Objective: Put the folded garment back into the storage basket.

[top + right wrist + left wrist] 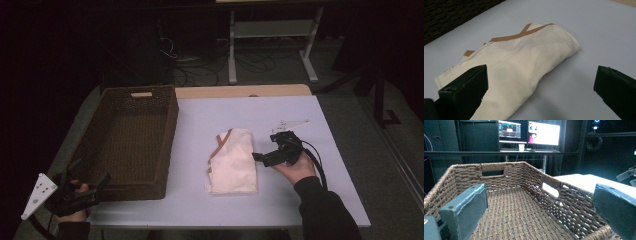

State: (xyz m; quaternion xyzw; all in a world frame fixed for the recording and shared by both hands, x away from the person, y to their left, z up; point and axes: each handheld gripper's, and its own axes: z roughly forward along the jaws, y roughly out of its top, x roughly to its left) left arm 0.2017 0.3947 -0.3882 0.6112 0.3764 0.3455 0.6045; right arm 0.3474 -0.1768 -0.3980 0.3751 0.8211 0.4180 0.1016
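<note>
The right claw point(256, 157) is hovering spread beside a folded cream garment point(233, 162) lying mid-surface point(290, 200) — the left claw point(90, 181), jaws apart, is waiting at the wicker basket point(167, 150).

A folded cream garment point(233, 162) with brown trim is laid flat on the pale tabletop point(300, 200). The right gripper point(261, 158) is held just at its right edge, jaws pointed toward it. A brown woven basket point(170, 145) is set at the left, with the left gripper point(90, 184) held at its near corner.
</note>
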